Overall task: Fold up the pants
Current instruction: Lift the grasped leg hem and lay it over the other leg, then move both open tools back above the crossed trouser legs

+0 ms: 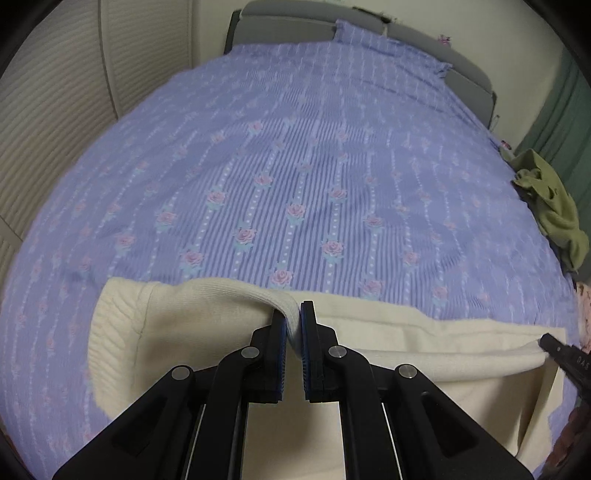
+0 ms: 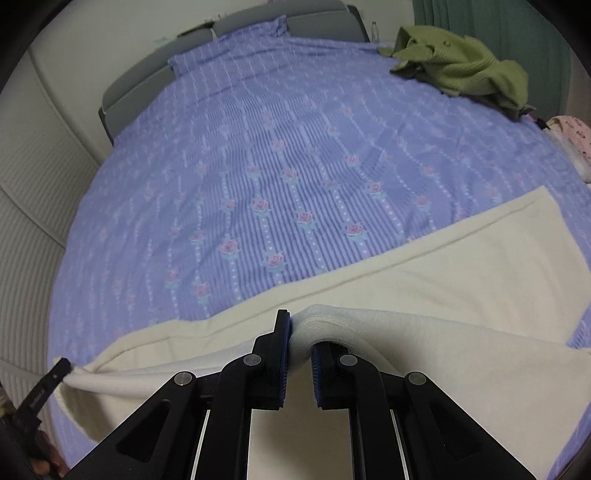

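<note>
Both grippers [image 1: 292, 314] [image 2: 300, 332] (clamped) on cream pants [image 1: 424, 332]

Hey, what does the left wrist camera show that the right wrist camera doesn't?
Only the left wrist view shows the pants' ribbed end at the left. Only the right wrist view shows a pink flowered cloth at the bed's edge. Both show the cream pants pinched by the left gripper and the right gripper, the purple bedspread and a green garment.

A home bedroom: a bed [image 1: 295, 155] under a flowered purple sheet [image 2: 295, 155], a grey headboard [image 1: 280, 14], green curtains [image 2: 480, 18], and a green garment [image 2: 469, 70] lying loose.
</note>
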